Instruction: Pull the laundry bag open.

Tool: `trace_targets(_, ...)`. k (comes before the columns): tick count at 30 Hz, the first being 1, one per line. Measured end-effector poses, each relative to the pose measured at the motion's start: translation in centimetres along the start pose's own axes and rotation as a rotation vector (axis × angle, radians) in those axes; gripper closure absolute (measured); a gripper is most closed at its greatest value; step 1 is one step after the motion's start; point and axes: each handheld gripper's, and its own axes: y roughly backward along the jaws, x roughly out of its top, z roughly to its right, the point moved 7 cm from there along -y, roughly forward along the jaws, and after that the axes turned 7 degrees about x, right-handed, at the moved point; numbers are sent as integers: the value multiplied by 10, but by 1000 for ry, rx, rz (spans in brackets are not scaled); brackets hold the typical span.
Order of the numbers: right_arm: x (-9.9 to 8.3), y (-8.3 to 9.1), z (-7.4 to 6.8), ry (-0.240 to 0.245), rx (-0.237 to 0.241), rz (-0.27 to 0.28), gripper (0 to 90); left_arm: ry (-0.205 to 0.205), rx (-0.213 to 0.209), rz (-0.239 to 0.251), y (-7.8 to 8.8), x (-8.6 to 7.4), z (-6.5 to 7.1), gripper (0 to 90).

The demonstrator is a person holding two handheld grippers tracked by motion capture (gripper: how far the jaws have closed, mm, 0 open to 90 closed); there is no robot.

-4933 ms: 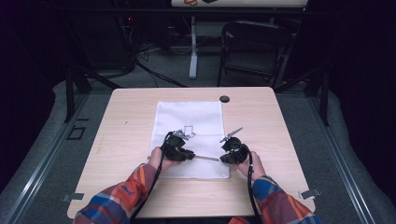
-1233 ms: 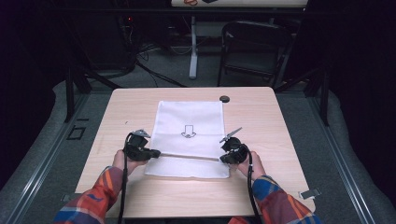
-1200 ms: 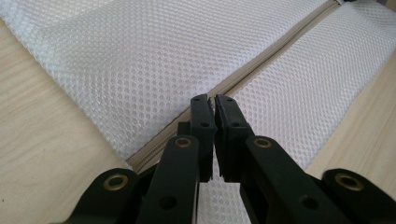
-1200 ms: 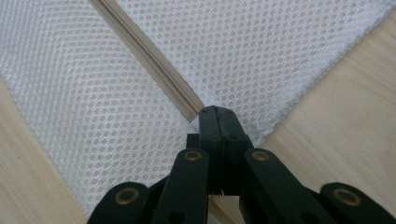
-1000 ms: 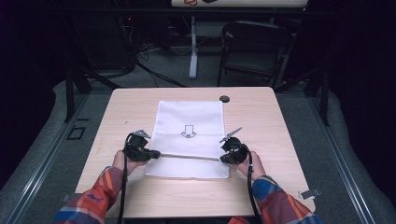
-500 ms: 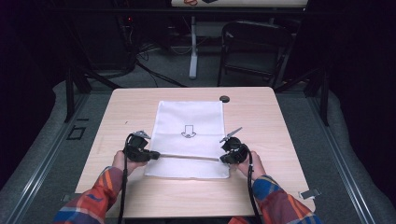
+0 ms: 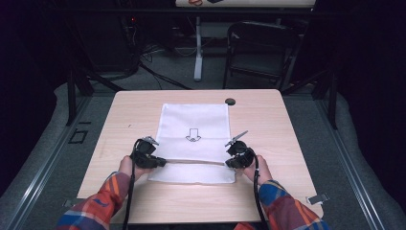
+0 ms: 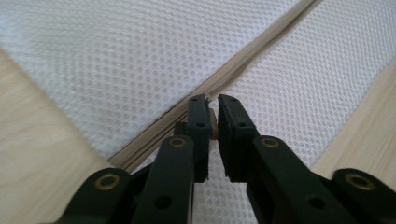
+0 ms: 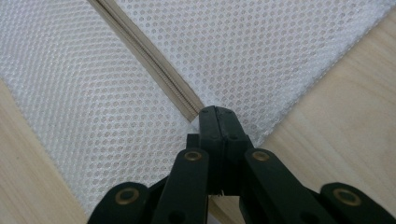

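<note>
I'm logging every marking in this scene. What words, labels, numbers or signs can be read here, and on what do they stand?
No words or numbers can be read.
Sign: an outlined arrow pointing toward the person, printed on the white mesh bag.
Red and dark marks on the white board at the far top edge: too small and cut off to read.
The round black object on the table: no readable marking.
</note>
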Motion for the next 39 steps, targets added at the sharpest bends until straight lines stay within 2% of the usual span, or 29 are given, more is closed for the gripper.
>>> trace_targets(1, 0, 0, 0, 0, 0, 0, 900, -18, 17, -25, -4, 0, 2, 774)
trace_targets(2, 0, 0, 0, 0, -1, 0, 900, -22, 28, -29, -6, 0, 3, 776)
trace_targets(5, 0, 1, 0, 4, -2, -9, 900, 3, 66, -12, -8, 2, -1, 860)
trace_targets(7, 0, 1, 0, 6, -3, -9, 900, 27, 53, -12, -8, 1, -2, 866)
trace_targets(10, 0, 0, 0, 5, -3, -6, 900, 17, 68, -19, -7, 0, -2, 871)
trace_targets(21, 0, 0, -1, 8, -6, -8, 900, 52, 55, -15, -1, -4, -5, 875)
trace_targets(23, 0, 0, 0, 7, -5, -7, 900, 41, 54, -20, 0, -4, -5, 875)
trace_targets(27, 0, 0, 0, 9, -5, -7, 900, 57, 41, -15, 1, -4, -6, 875)
trace_targets(30, 0, 1, 0, 7, -2, -8, 900, 54, 52, -14, 1, -3, -5, 875)
trace_targets(35, 0, 0, 0, 5, -10, -10, 900, 56, 23, -8, 0, 0, -1, 870)
trace_targets(36, 0, 0, -1, 4, -9, -9, 900, 44, 21, -18, -1, 0, 0, 870)
trace_targets(38, 0, 1, -1, 4, -15, -16, 900, 44, 25, -19, -4, 1, 1, 869)
trace_targets(39, 0, 1, -1, 6, -16, -18, 900, 37, 41, -27, -5, 1, 1, 869)
